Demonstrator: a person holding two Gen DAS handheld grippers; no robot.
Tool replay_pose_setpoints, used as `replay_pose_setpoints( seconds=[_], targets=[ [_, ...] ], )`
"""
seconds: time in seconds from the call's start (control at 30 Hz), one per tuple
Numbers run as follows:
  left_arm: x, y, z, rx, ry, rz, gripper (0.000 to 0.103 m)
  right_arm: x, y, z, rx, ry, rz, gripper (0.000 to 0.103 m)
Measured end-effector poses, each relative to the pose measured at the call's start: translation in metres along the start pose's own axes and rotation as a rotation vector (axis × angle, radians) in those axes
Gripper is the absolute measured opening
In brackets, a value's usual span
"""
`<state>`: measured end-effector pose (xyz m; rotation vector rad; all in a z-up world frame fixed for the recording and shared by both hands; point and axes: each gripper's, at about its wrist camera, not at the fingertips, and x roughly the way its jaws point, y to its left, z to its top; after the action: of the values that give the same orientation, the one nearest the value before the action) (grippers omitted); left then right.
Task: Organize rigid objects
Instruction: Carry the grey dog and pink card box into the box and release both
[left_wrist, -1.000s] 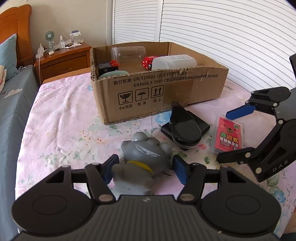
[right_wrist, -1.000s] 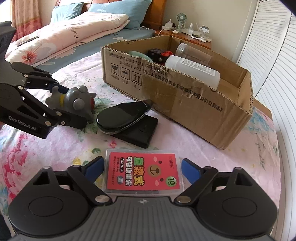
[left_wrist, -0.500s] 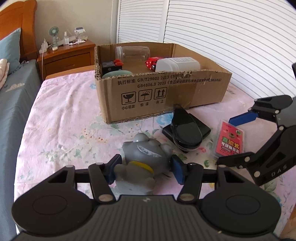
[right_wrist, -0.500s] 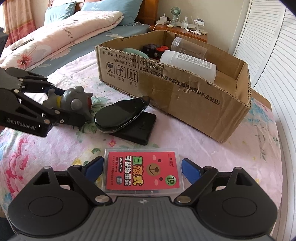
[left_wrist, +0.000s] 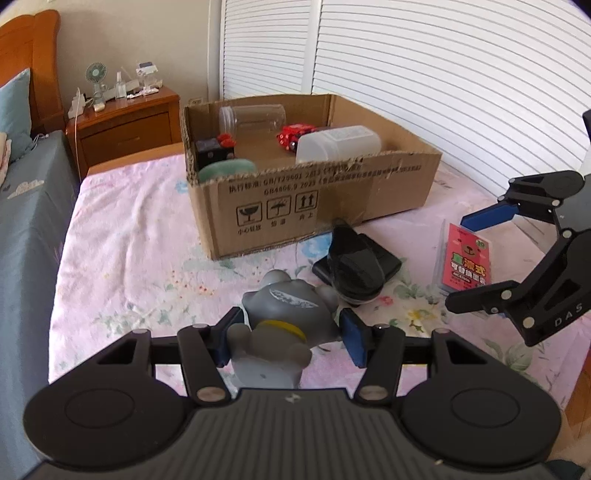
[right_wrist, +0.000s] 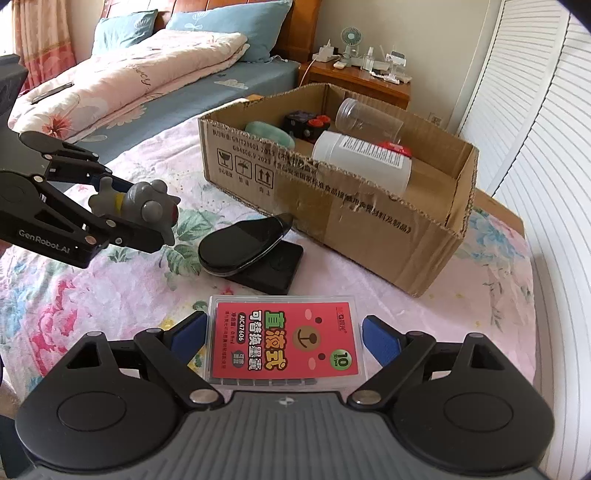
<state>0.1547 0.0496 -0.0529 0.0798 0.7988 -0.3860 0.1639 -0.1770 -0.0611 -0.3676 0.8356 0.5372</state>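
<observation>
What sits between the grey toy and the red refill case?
The black clamshell case atop a flat black box, between grey toy and red refill case; right wrist view.

The left gripper (right_wrist: 140, 218) reads "GenRobot.AI" (the right gripper (left_wrist: 476, 258) "DAS"); red case (right_wrist: 282, 341) "AIC47606".

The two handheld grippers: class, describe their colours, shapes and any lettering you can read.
Both are matte black linkage frames with silver rivets, round discs on a ribbed grey base, and flat blue finger pads. The left gripper reads "GenRobot.AI" on its side; the right gripper shows "DAS".
</observation>
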Motion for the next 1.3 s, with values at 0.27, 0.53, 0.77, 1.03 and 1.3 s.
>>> replay_pose_setpoints(
  seconds=[0.27,0.53,0.77,1.03,1.3],
  targets=[
    [-0.025,-0.005,0.031,0.06,-0.015,-0.016,0.056,-0.021,-0.005,0.017,-0.037,-0.046,-0.015,0.093],
    [-0.023,-0.009,0.086,0.114,-0.079,0.001,0.056,-0.034,-0.025,0.044,-0.024,-0.105,-0.027,0.093],
    [0.012,-0.006,0.134,0.115,-0.096,0.031,0.056,-0.036,-0.049,0.065,0.01,-0.14,-0.052,0.093],
    [0.052,0.005,0.16,0.036,-0.108,0.104,0.081,-0.036,-0.065,0.075,0.03,-0.155,-0.08,0.093],
    [0.033,0.002,0.14,0.028,-0.103,0.112,0.096,-0.03,-0.073,0.079,0.058,-0.144,-0.079,0.093]
  ],
)
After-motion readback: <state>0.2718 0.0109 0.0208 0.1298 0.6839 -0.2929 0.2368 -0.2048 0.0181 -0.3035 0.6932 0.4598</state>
